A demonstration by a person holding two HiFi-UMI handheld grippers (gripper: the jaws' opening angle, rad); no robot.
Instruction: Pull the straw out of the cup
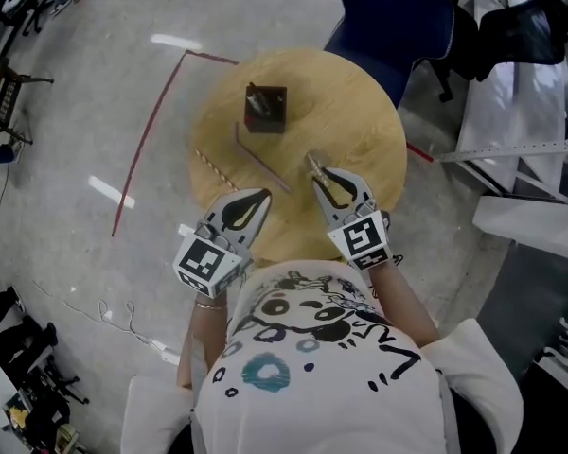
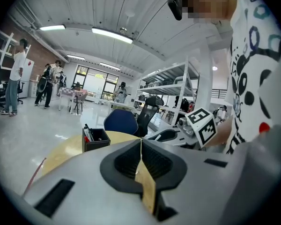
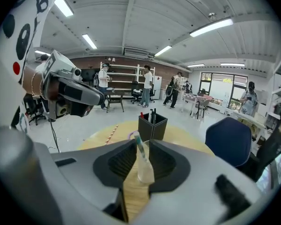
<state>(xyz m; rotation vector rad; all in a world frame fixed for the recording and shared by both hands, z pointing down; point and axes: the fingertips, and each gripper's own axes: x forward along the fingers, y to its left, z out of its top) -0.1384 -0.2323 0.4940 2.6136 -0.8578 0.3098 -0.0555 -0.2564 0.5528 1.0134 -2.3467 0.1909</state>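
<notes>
Both forearms reach forward, the left gripper [image 1: 261,198] with fingers pressed together, the right gripper [image 1: 319,177] clamping the cup [image 3: 143,167].

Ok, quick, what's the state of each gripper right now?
Left gripper: closed, empty.
Right gripper: closed on the cup, straw in it.

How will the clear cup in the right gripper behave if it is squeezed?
The cup looks thin, clear plastic, so probably light and easily squashed. Narrow and tall, it would likely tip if the right gripper let go.
</notes>
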